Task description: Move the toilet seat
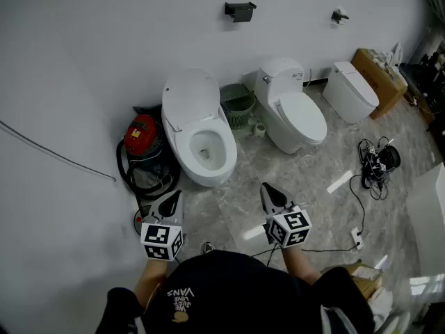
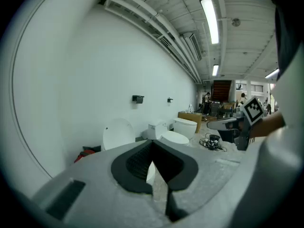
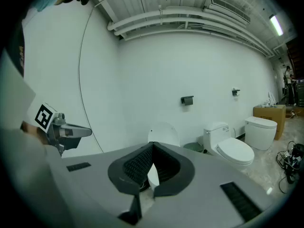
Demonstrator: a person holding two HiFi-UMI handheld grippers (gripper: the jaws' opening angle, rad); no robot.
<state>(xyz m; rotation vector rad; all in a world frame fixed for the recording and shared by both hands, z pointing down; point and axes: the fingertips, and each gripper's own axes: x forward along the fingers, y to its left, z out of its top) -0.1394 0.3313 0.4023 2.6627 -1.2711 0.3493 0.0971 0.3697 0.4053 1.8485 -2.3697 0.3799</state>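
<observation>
The nearest toilet (image 1: 206,152) stands by the wall with its white seat and lid (image 1: 189,99) raised upright over the open bowl. My left gripper (image 1: 172,199) is shut and empty, held in the air short of the bowl's front left. My right gripper (image 1: 270,192) is also shut and empty, to the right of the bowl's front. In the left gripper view the raised lid (image 2: 118,133) shows beyond the shut left gripper (image 2: 153,144). In the right gripper view the lid (image 3: 164,134) stands straight ahead of the shut right gripper (image 3: 153,146).
A red vacuum (image 1: 142,134) with a black hose sits left of the toilet, and a green basket (image 1: 238,103) right of it. Two closed toilets (image 1: 302,117) (image 1: 351,89) stand further right, then a cardboard box (image 1: 379,72). Cables (image 1: 379,160) lie on the marble floor.
</observation>
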